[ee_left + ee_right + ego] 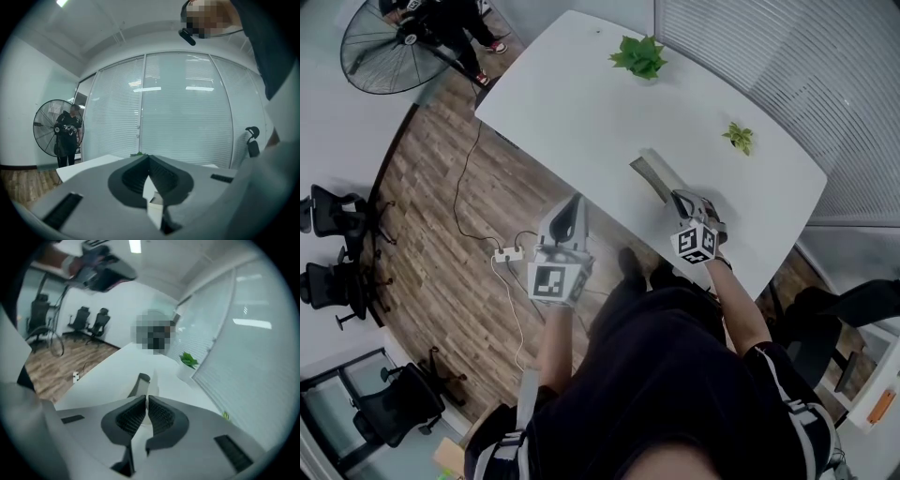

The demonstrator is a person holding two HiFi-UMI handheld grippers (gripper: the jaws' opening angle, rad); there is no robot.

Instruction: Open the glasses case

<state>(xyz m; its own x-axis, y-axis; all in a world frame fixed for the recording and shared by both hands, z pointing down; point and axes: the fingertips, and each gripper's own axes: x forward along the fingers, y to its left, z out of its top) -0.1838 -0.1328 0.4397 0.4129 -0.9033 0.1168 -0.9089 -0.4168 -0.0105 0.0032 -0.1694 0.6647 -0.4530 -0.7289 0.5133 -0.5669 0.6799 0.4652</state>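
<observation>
Two grippers are clenched with nothing between their jaws. The left gripper [572, 208] hangs just off the bench's [581, 103] near edge, above the wooden floor [441, 244]. The right gripper [680, 200] points at the near end of the glasses case [652, 174], which lies flat on the bench.

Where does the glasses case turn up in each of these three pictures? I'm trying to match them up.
Head view: the glasses case lies on the white table, a little right of centre, near the table's front edge.
Left gripper view: not in it.
Right gripper view: the glasses case is at centre, just above the dark jaws.
Shared landmark: the leafy plant, farther along the table than the case in both views.
</observation>
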